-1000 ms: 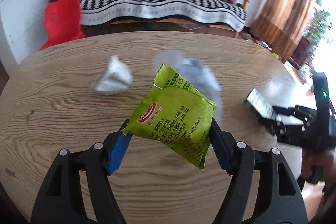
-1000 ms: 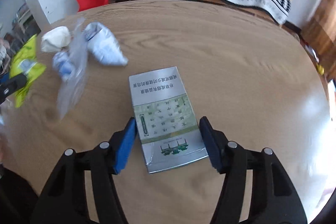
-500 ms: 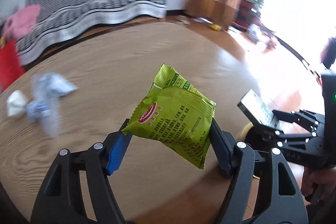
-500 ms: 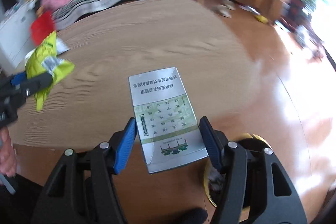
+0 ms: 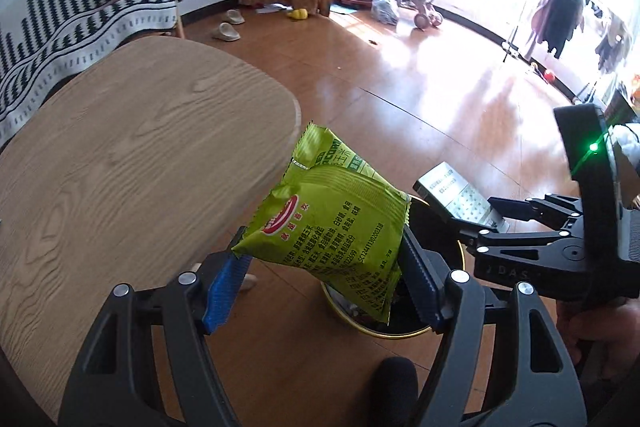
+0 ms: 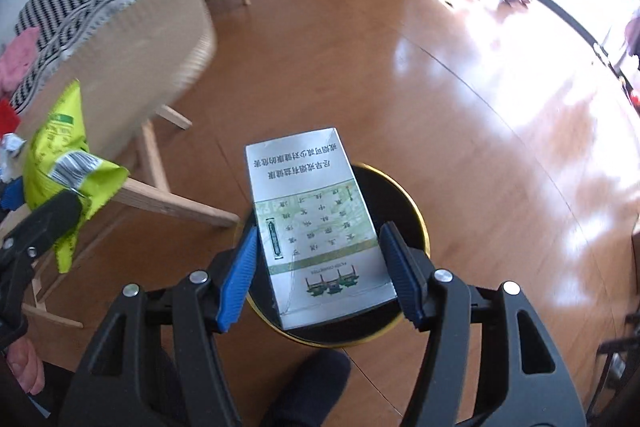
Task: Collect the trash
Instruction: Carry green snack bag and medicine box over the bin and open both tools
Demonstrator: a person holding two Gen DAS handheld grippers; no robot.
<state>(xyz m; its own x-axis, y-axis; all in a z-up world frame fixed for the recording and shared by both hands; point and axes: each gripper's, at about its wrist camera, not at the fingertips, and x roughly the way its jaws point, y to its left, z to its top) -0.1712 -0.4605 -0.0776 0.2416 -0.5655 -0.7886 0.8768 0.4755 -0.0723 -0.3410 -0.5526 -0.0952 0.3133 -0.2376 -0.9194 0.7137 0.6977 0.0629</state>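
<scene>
The left gripper (image 5: 320,287) is clamped on a crinkled lime-green snack packet with a red logo (image 5: 332,227), its blue-padded fingers (image 5: 224,287) pressing the packet's two side edges. The packet hangs over a round black waste bin with a gold rim (image 5: 460,255) that stands on the glossy brown wooden floor (image 5: 400,75). Most of the bin is hidden behind the packet and the gripper in the left wrist view; some contents show inside, too dark to identify.

The right gripper (image 6: 320,279) is closed on a flat silver cardboard box printed with green panels and Chinese text (image 6: 312,219), held flat above the same bin's (image 6: 400,195) opening. The box covers much of the bin's interior.

In the right wrist view the packet (image 6: 56,163) appears at the left edge, blurred. The oval light wood-grain table (image 5: 132,163) sits just beside the bin, its far end cut off. A black-and-white striped sofa (image 5: 72,15) stands behind it.
</scene>
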